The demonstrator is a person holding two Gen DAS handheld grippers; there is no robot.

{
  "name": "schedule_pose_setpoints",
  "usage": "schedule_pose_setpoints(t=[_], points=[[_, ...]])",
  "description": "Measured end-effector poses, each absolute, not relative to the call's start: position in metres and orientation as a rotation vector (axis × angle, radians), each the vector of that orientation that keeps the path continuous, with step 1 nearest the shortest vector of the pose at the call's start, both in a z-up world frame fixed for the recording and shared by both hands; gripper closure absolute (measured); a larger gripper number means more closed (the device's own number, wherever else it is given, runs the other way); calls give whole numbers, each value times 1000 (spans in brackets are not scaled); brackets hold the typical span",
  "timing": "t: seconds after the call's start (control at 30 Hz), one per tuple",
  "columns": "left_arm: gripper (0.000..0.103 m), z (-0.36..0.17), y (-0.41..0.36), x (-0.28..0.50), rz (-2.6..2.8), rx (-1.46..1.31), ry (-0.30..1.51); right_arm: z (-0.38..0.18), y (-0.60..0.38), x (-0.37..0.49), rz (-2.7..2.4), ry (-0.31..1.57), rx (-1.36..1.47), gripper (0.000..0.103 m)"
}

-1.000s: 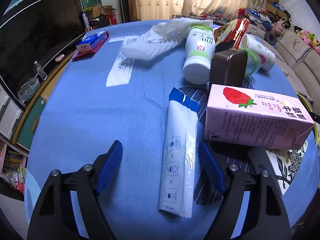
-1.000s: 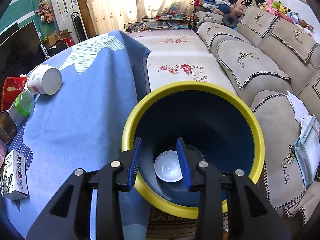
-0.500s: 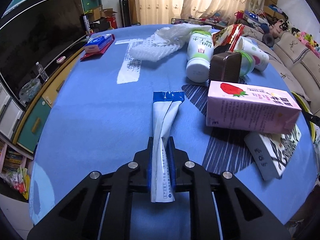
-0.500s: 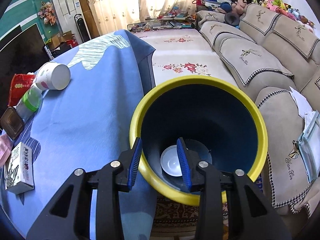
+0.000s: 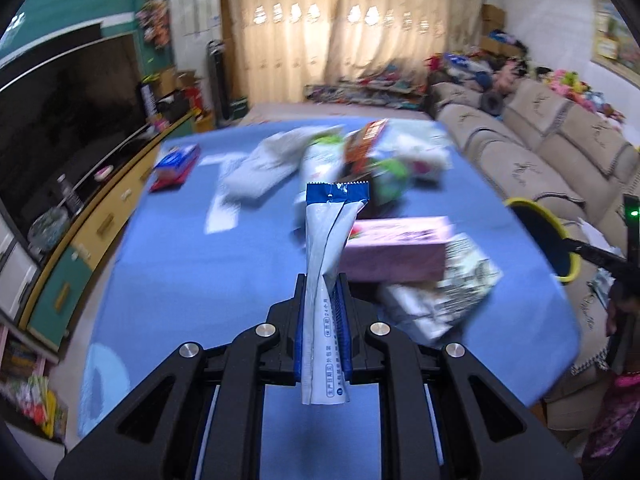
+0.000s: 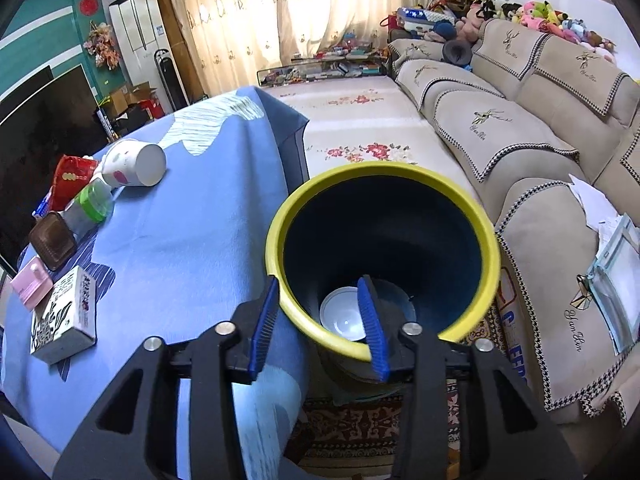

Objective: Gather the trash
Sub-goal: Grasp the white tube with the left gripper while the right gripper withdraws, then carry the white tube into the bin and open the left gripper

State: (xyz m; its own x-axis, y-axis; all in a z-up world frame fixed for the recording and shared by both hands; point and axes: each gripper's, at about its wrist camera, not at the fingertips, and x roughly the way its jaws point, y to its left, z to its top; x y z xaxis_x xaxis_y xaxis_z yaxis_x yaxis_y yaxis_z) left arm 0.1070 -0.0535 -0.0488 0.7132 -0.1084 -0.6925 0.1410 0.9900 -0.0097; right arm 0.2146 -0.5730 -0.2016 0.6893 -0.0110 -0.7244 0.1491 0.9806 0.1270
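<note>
My left gripper [image 5: 323, 300] is shut on a long white wrapper with a blue end [image 5: 326, 240] and holds it lifted above the blue table [image 5: 192, 264]. My right gripper [image 6: 320, 316] grips the near rim of a dark blue trash bin with a yellow rim [image 6: 384, 172], one finger outside and one inside. A white lid [image 6: 342, 314] lies in the bin's bottom. The bin also shows at the right edge of the left wrist view [image 5: 560, 236].
On the table lie a pink carton [image 5: 396, 248], a patterned white box [image 6: 66, 316], a brown box [image 6: 52, 240], a green-capped bottle [image 6: 92, 204], a white cup [image 6: 136, 162], a red bag [image 6: 70, 180] and white mesh foam [image 5: 264, 168]. A sofa [image 6: 540, 128] stands to the right.
My left gripper closed on the wrapper lying on the table and has lifted it off the cloth. My right gripper and the bin have shifted slightly.
</note>
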Motion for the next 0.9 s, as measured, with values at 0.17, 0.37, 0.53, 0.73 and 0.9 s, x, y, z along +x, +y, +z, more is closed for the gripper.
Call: schedule_pose_setpoints(t=[0.17,0.37,0.53,0.73,0.9], points=[[89,-39,-110,117,-258,66,740,-200,-585,195,-125,787,198,61],[89,-36,-194,142,-401,133,741,-198,-608,179,-175,755,221,51],[89,-39,-263,165,-512,177,760,-201,-623,175,-205,750,231,44],[88,-59,-349,200,-625,228,814,-202,-636,171,-249,749,211,36],[88,-83,-414,229,-680,261,867,-205,-656,167,-303,753,221,35]])
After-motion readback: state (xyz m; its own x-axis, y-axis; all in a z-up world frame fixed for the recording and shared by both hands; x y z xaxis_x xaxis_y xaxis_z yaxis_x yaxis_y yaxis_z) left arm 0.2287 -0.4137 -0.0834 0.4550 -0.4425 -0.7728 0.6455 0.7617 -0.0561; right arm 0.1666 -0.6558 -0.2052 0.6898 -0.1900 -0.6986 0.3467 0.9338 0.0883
